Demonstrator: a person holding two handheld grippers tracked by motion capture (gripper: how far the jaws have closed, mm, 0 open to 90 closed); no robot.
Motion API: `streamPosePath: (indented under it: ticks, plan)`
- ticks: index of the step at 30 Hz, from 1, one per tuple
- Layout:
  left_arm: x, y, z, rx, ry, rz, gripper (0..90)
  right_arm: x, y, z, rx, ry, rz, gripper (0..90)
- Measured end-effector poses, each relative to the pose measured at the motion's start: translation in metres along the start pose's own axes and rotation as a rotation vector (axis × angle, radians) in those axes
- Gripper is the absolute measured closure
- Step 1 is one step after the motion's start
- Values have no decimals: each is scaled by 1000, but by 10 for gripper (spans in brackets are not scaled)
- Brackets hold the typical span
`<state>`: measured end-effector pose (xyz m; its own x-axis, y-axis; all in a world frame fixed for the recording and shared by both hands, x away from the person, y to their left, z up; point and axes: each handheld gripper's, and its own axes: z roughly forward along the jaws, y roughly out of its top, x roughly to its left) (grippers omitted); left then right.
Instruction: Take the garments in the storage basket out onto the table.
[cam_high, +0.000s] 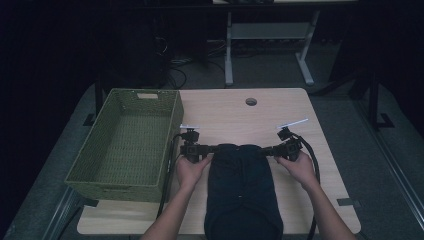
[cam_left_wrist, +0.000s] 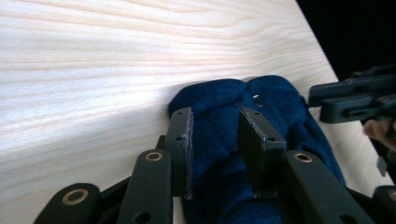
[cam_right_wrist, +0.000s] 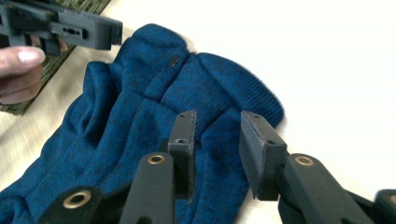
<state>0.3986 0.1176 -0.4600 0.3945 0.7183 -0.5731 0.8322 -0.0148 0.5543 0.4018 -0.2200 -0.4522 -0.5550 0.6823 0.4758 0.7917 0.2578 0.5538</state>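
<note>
In the high view, a dark blue knit garment (cam_high: 242, 187) is lying flat on the surface (cam_high: 300, 107), the left gripper (cam_high: 209, 148) and right gripper (cam_high: 268, 149) meeting its far corners; a green basket (cam_high: 122, 145) is sitting left of them. In the left gripper view, the fingers (cam_left_wrist: 181, 144) are standing apart over the cloth, not pinching. In the right gripper view, the fingers (cam_right_wrist: 184, 144) are likewise parted above the ribbed hem. It is looking soft, light and floppy; pinching both hem corners should work best.

Left claw (cam_high: 206, 149) and right claw (cam_high: 266, 149) face each other, jaws parted.
</note>
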Motion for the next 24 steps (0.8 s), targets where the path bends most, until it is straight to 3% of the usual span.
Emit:
streamPosePath:
  ticks: [6,13,17,24]
  plan:
    - [5,-1,6,25,7,-14,619,-9,-1,2,5,-22,32,607]
    - [7,-3,11,44,-4,-29,610,-16,-4,8,12,-13,73,593]
    - [7,-3,13,51,-17,-40,618,-16,-3,10,23,-9,72,605]
    - [5,-1,15,70,-4,-31,678,-17,-3,12,23,13,95,678]
